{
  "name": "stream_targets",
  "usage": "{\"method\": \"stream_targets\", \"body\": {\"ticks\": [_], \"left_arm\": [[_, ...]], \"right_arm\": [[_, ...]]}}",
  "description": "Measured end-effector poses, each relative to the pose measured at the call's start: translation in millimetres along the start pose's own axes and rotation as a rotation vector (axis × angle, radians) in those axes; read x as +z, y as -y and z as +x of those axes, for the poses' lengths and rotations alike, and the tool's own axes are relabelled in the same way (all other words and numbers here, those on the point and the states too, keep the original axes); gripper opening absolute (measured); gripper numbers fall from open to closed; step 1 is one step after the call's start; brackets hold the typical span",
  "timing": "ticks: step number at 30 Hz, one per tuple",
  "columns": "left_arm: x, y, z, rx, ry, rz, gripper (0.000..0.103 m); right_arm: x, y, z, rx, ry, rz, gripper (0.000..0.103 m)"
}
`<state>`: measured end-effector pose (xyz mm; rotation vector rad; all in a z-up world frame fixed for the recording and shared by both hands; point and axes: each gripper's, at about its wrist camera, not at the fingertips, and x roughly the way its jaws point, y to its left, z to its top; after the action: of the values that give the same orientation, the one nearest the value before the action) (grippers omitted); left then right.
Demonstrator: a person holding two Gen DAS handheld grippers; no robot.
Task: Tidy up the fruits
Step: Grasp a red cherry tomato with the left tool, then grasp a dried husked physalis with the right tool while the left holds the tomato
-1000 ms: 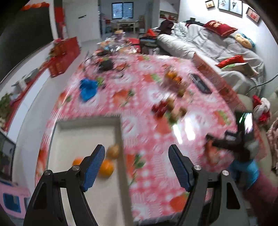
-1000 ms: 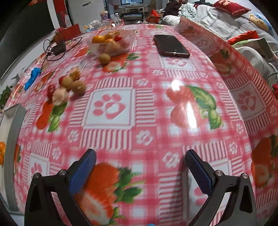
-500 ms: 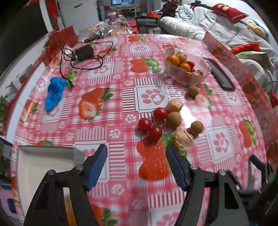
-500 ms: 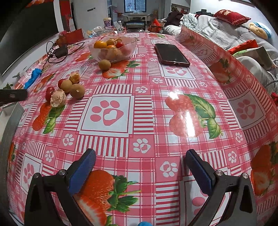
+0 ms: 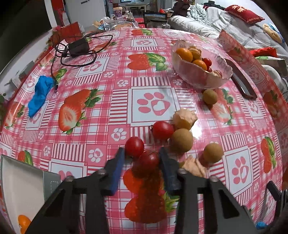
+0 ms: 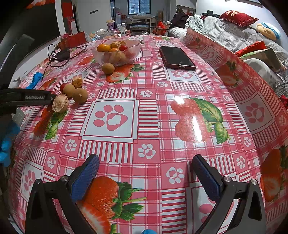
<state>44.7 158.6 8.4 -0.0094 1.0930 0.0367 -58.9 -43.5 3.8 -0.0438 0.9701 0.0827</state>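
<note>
My left gripper (image 5: 142, 160) is down on the table with its jaws narrowed around a cherry tomato (image 5: 149, 160); whether the pads touch it is blurred. Two more cherry tomatoes (image 5: 134, 146) (image 5: 162, 130), brown round fruits (image 5: 182, 140) (image 5: 213, 153) and peeled pieces (image 5: 184, 118) lie just beyond. A glass bowl (image 5: 201, 72) with oranges and tomatoes stands at the far right. A white tray (image 5: 21, 183) with an orange (image 5: 23, 221) sits at the lower left. My right gripper (image 6: 144, 172) is open and empty above the tablecloth.
A dark phone (image 6: 176, 57) lies right of the bowl. A black charger with cable (image 5: 79, 47) and a blue cloth (image 5: 40, 95) lie at the table's far left. A sofa with cushions (image 6: 241, 17) stands behind the table.
My left gripper has moved from over the tray to the fruit cluster, dropped to the table and narrowed its jaws around a cherry tomato. The right gripper has barely moved.
</note>
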Motion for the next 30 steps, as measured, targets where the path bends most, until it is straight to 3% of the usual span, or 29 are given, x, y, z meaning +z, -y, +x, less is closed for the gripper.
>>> {"method": "stream_targets", "body": {"ticks": [1, 10, 19, 24, 30], "left_arm": [[0, 0, -1, -0.003, 0.002, 0.002, 0.023], [-35, -12, -19, -0.032, 0.018, 0.012, 0.023], [-100, -21, -54, -0.071, 0.056, 0.036, 0.024], [-105, -21, -55, -0.065, 0.075, 0.047, 0.025], [-111, -18, -57, -0.047, 0.090, 0.061, 0.046]], "right_arm": [[0, 0, 0, 0.000, 0.000, 0.000, 0.103], [-1, 0, 0, -0.001, 0.001, 0.000, 0.103], [-1, 0, 0, -0.001, 0.002, -0.001, 0.103], [-2, 0, 0, -0.001, 0.002, -0.001, 0.103], [-2, 0, 0, -0.001, 0.002, -0.001, 0.103]]}}
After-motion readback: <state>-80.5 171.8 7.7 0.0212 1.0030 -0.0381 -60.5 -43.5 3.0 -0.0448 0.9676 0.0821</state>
